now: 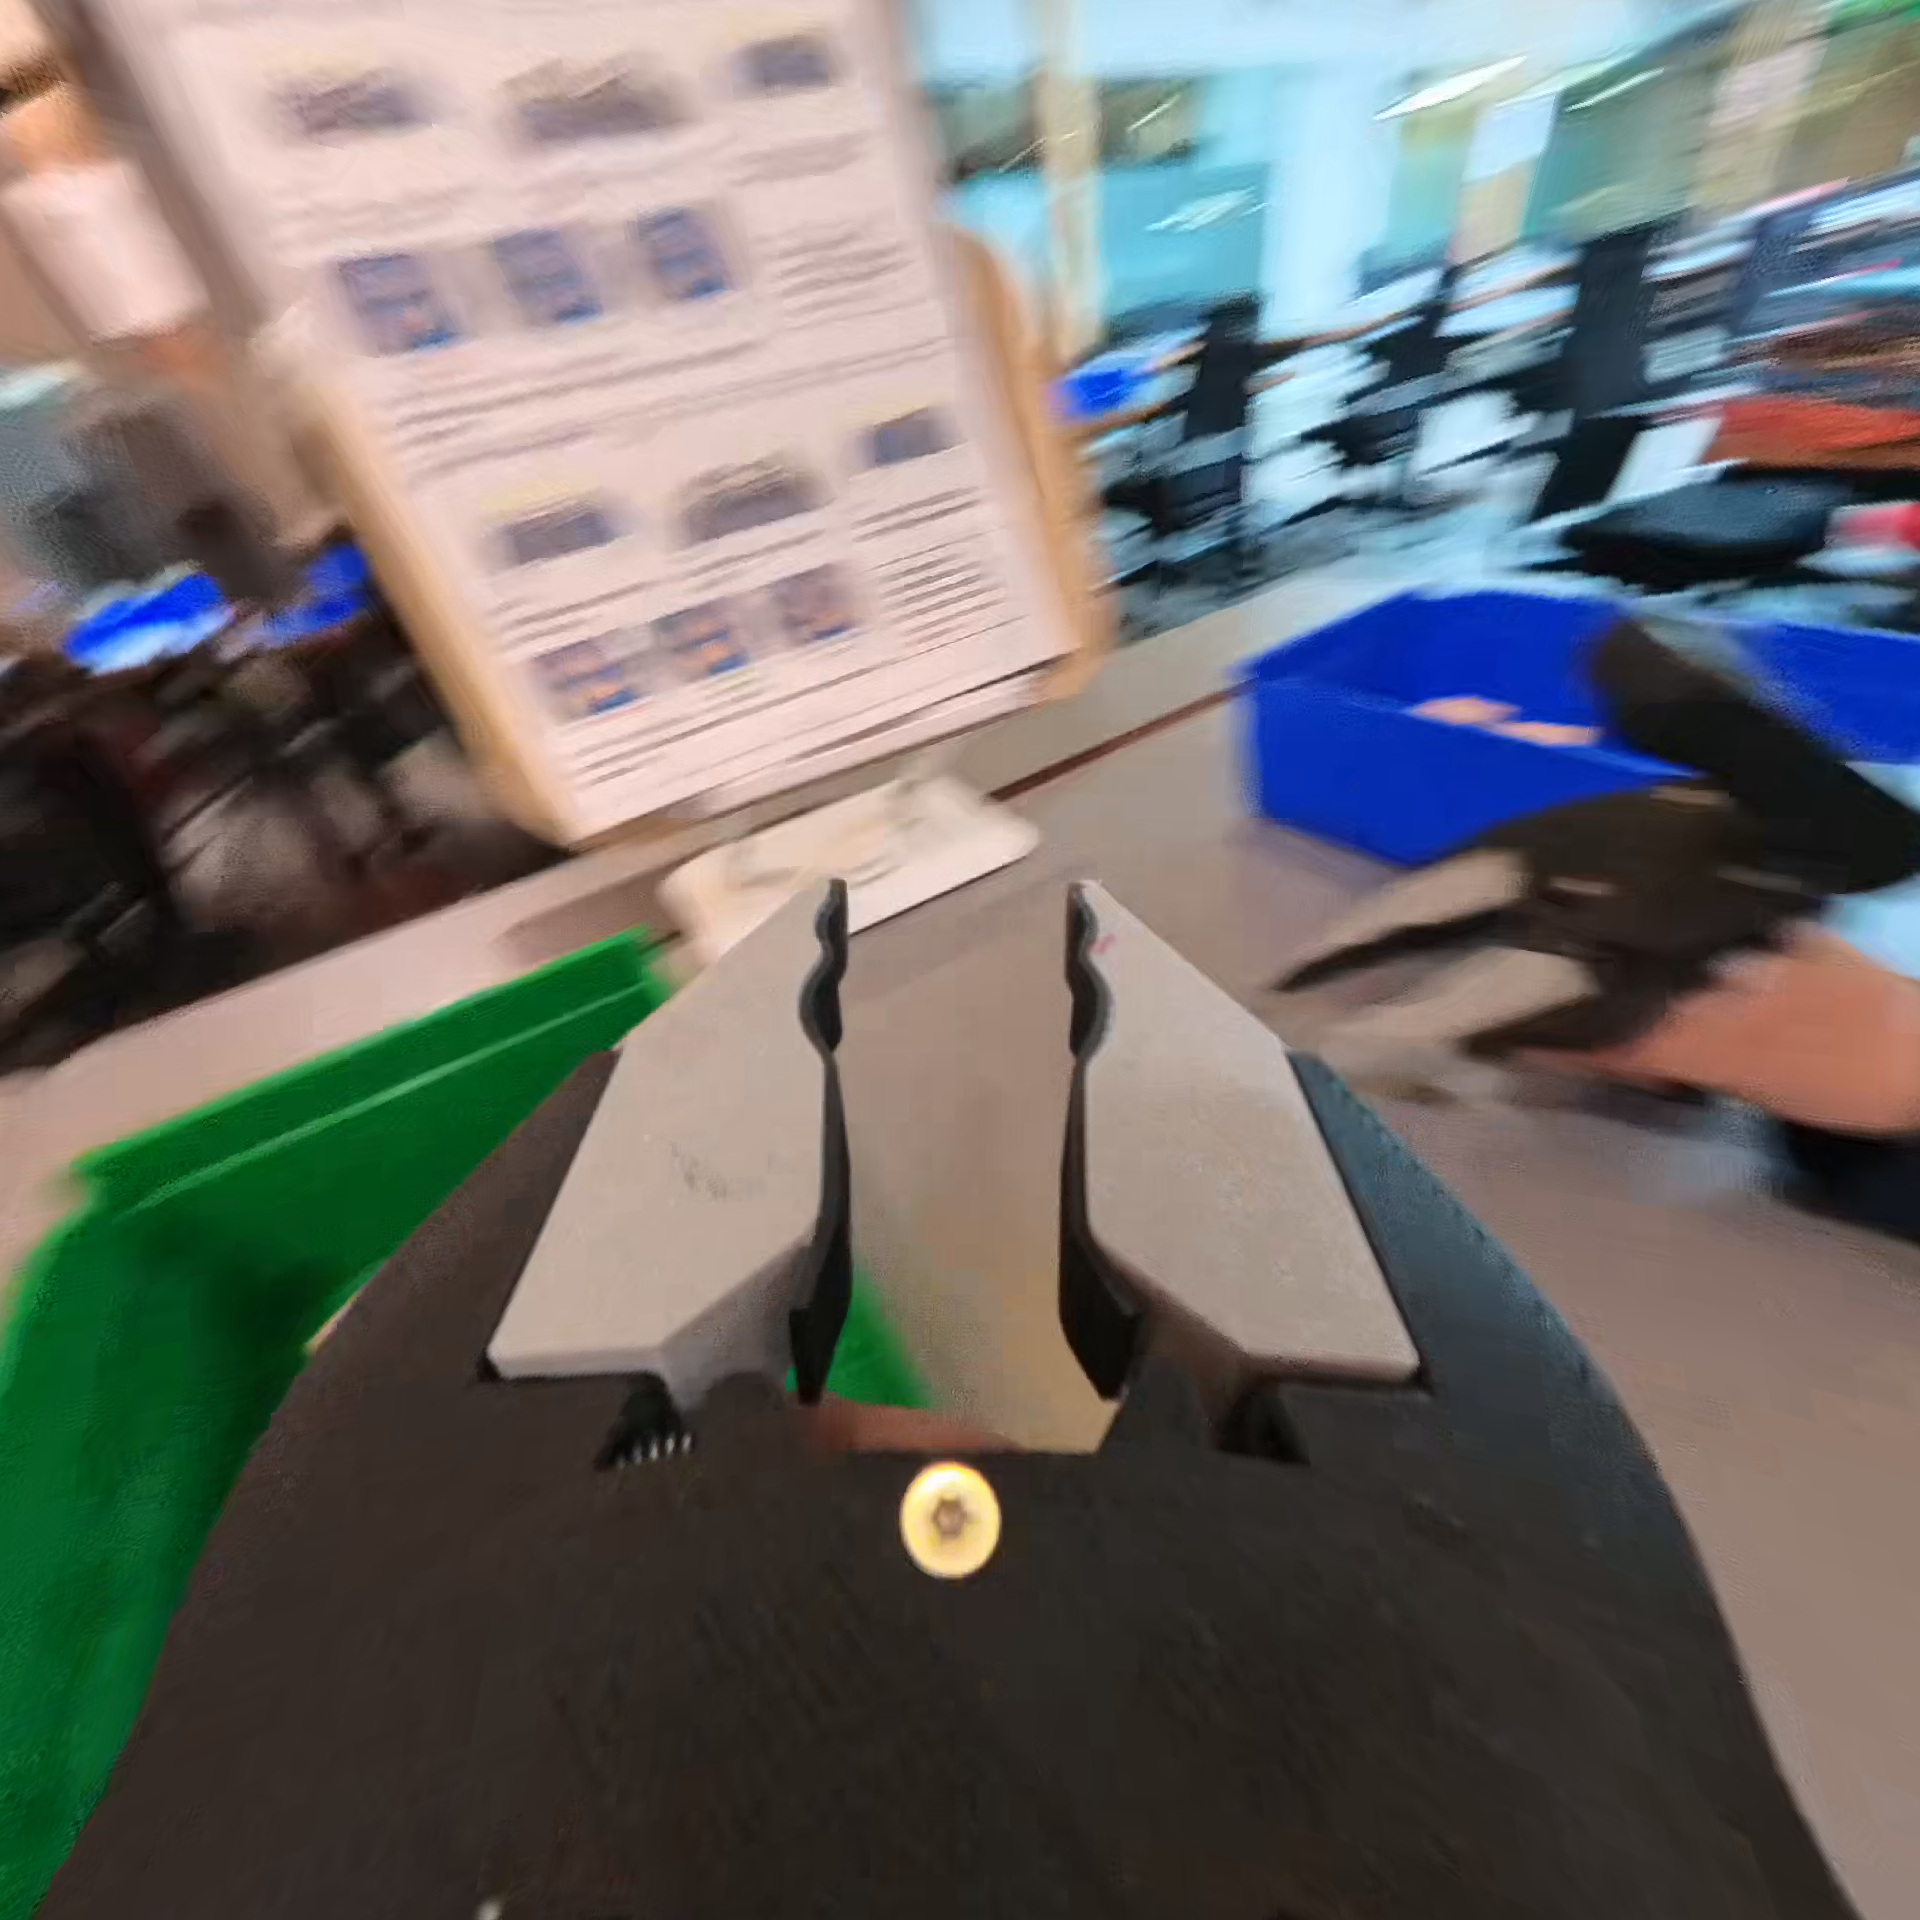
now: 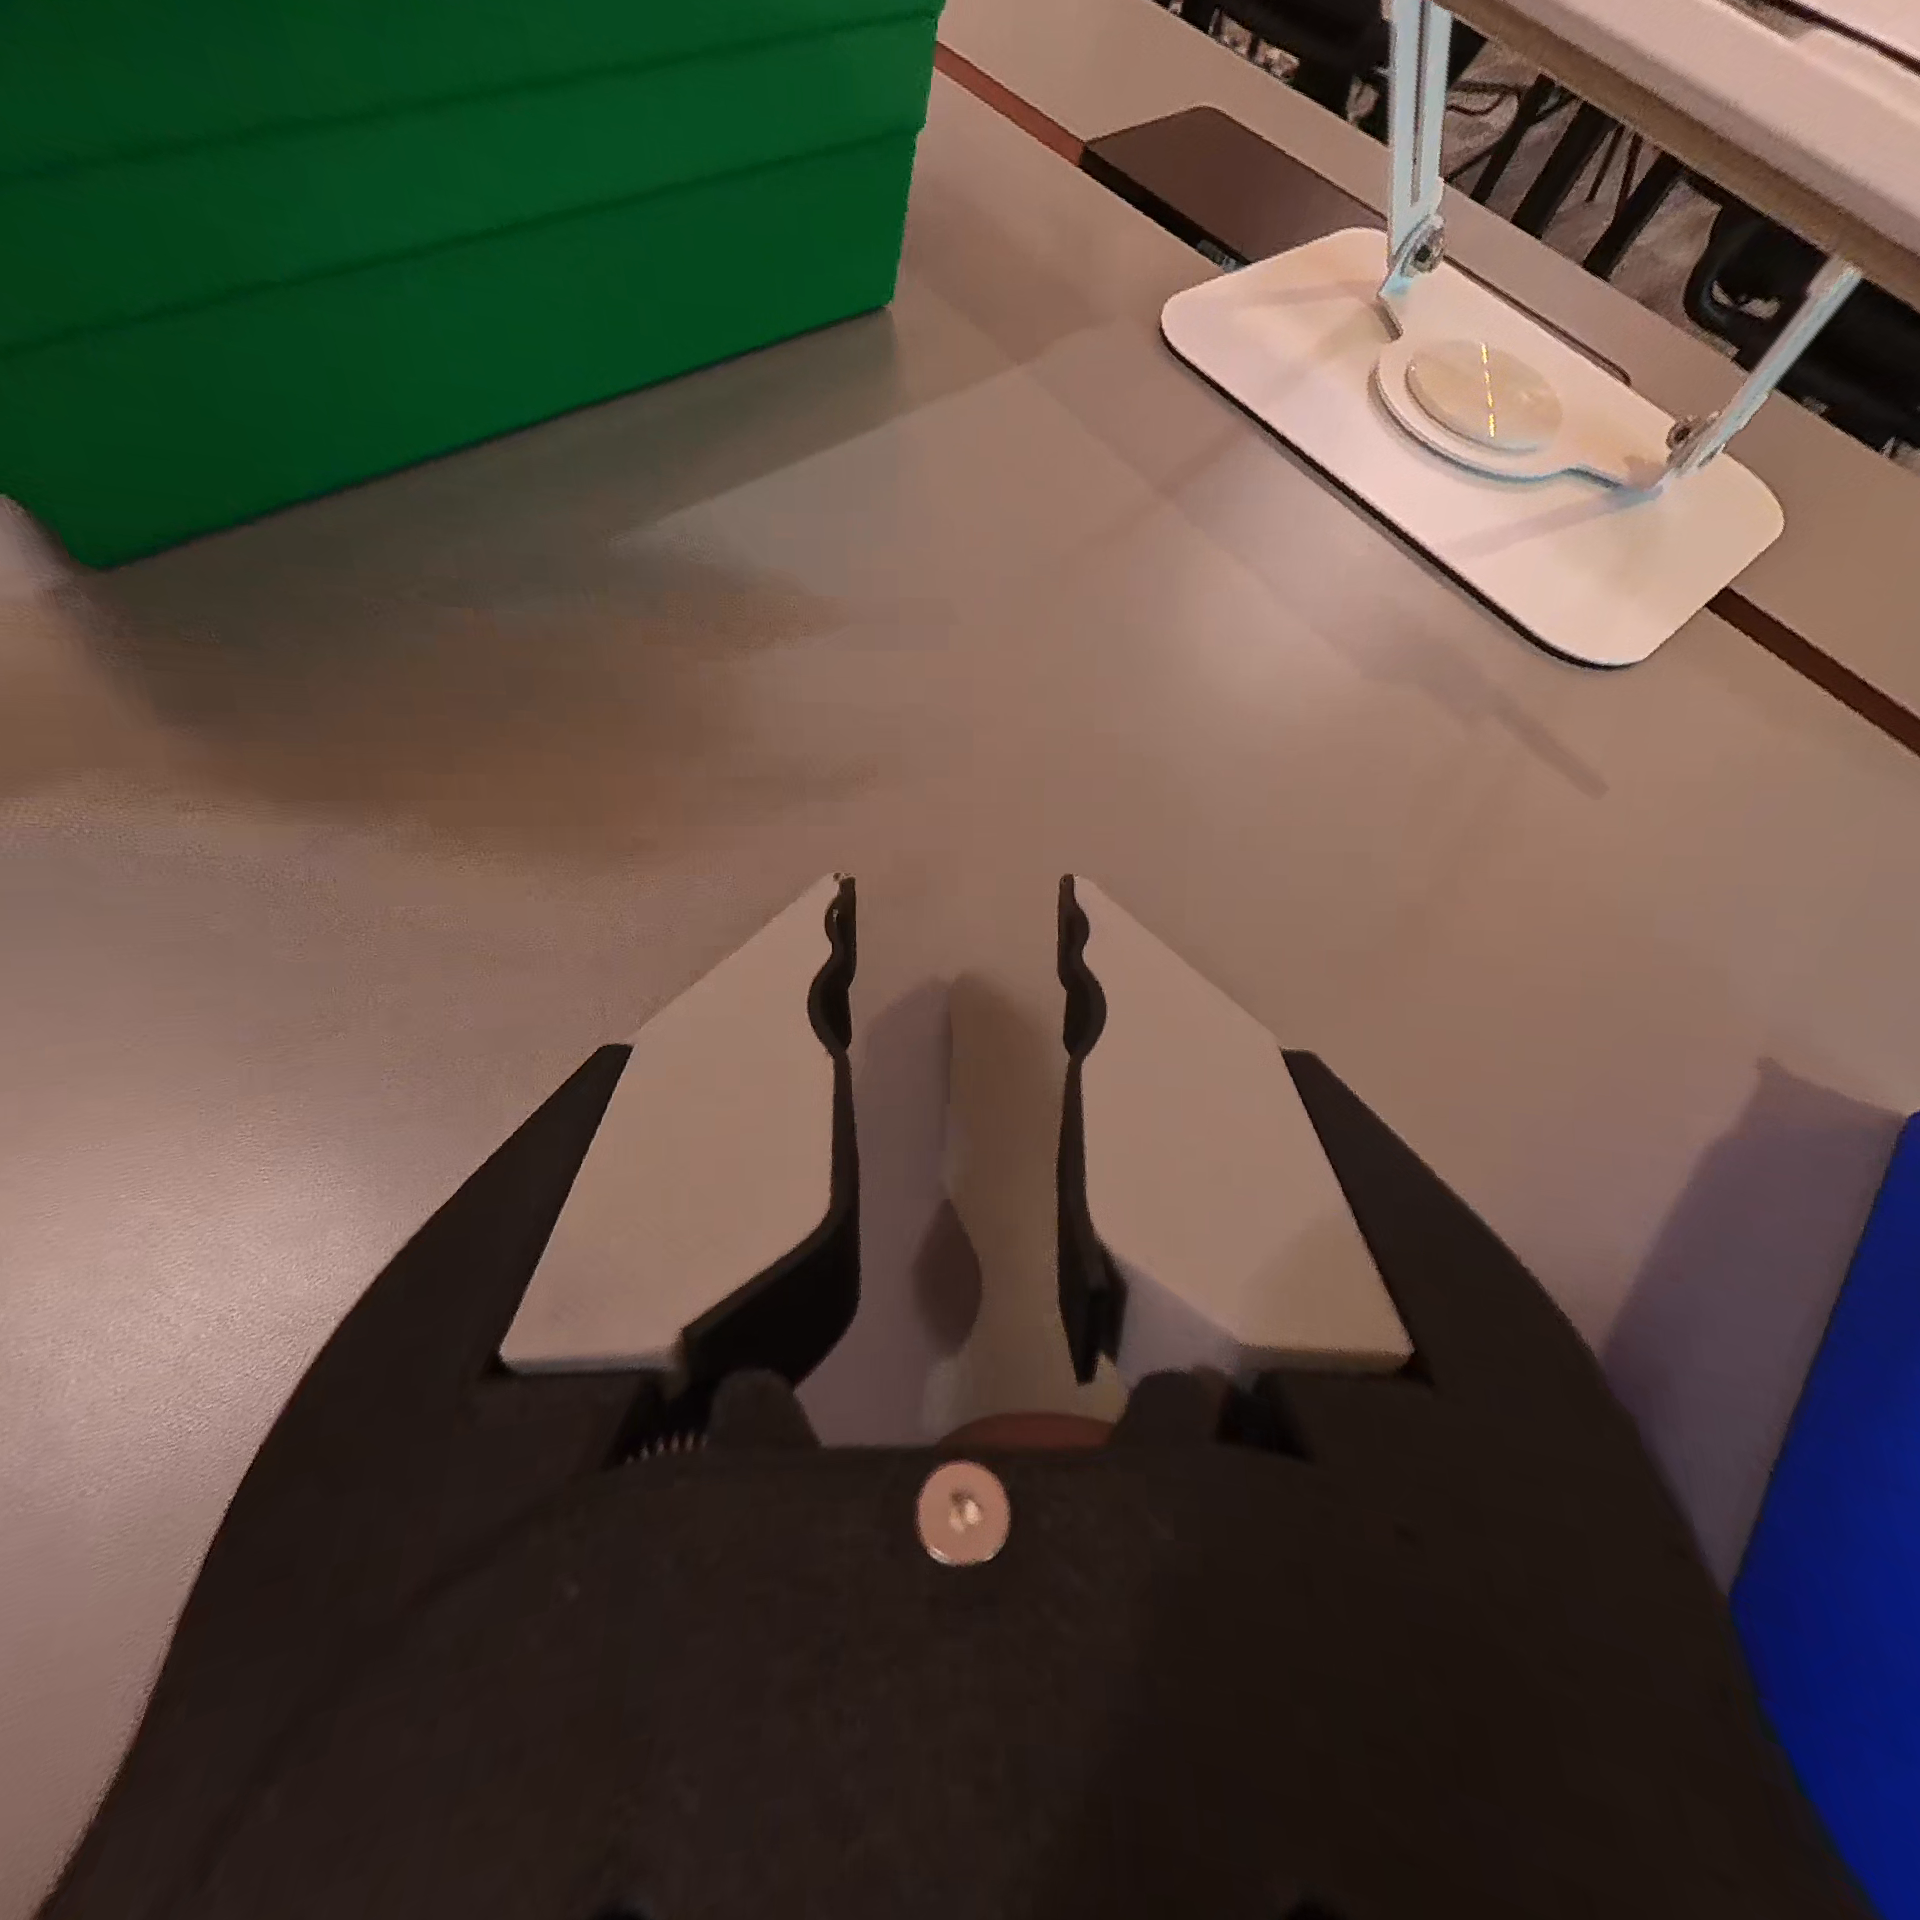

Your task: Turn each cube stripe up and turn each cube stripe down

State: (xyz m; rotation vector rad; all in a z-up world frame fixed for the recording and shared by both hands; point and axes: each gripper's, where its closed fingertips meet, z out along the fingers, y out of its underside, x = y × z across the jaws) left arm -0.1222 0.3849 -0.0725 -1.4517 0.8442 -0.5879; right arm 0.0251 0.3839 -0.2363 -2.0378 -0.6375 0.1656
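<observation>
No cube shows clearly in either view. My left gripper [image 1: 956, 904] is open and empty, held above the grey table [image 1: 1558, 1299] beside a green bin [image 1: 312, 1143]; this view is blurred. My right gripper [image 2: 956, 894] is open and empty over bare table [image 2: 1039, 727]. It also shows in the left wrist view [image 1: 1382, 1008] at the right, dark and blurred, in front of a blue bin [image 1: 1403, 748] with something orange inside.
A green bin [image 2: 416, 260] stands at the far left of the right wrist view. A blue bin's edge [image 2: 1839, 1507] is at the right. A white stand base [image 2: 1475, 447] holds an upright board with printed sheets [image 1: 644, 416].
</observation>
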